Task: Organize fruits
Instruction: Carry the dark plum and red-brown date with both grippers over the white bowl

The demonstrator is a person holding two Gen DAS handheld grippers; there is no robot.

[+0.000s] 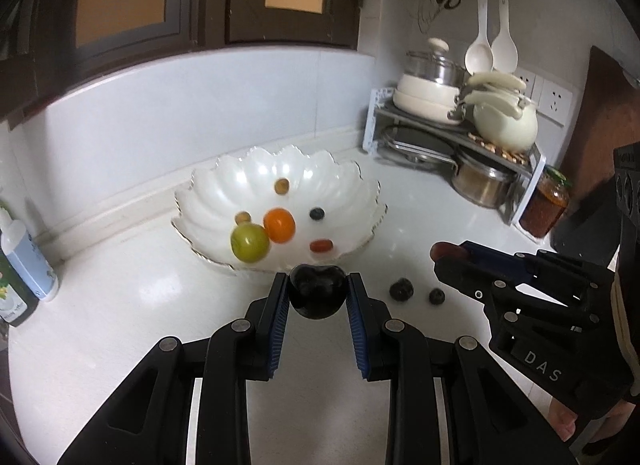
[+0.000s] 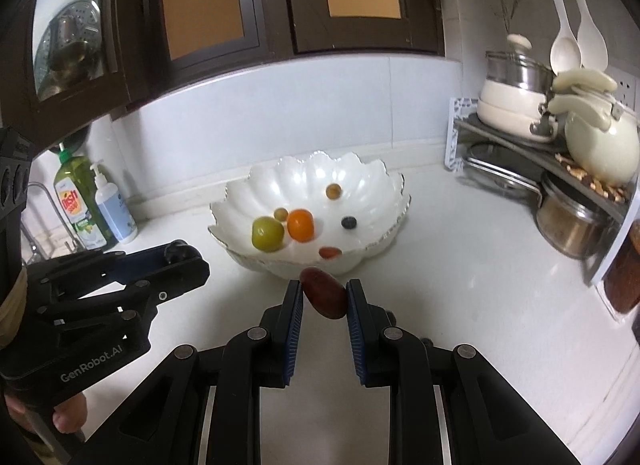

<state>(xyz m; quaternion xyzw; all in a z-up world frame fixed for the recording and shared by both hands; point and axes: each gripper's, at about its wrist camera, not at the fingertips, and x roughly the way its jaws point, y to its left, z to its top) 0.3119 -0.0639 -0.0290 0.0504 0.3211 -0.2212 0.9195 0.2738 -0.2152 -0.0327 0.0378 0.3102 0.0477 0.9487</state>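
L to R: soap bottles [image 2: 96,205] at counter's far left, left gripper [image 1: 319,292] clamped on a dark plum [image 1: 317,291] w/ the scalloped white bowl [image 1: 352,173] just beyond holding a few fruits, then right gripper [image 2: 325,299] clamped on a reddish-brown date [image 2: 325,298], pot rack [image 2: 520,161] far right.

A scalloped bowl [image 1: 276,169] sits on the counter [image 1: 120,305] near the back wall, with several small fruits lying in it. Two small fruits [image 1: 401,288] lie on the counter in front of the bowl, to its right. Bottles [image 2: 100,201] stand to the bowl's left. In the right corner a rack [image 1: 460,133] carries pots, with another pot [image 1: 482,181] under it and a jar [image 1: 546,205] beside it.
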